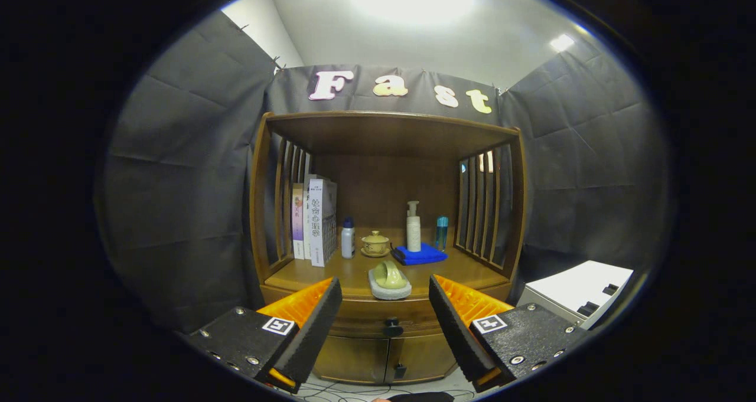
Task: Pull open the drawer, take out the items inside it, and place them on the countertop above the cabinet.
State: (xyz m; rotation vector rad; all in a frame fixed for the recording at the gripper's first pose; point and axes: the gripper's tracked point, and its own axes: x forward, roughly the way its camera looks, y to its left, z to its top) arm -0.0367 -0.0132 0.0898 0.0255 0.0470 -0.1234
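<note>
The gripper (385, 307) has its fingers spread wide, pinching nothing. Between them, beyond the tips, sits the closed drawer (378, 319) with its dark knob (392, 327). On the countertop (348, 272) above the drawer lie a green tape dispenser (390, 279), then a lidded teacup (375, 243), blue cloth (420, 255), pump bottle (413, 226) and books (316, 219).

the one view rides on the gripper (385, 307) and looks level, straight at the front of the wooden cabinet (387, 213), near its drawer knob (392, 326), which sits between the wide-apart jaws
</note>
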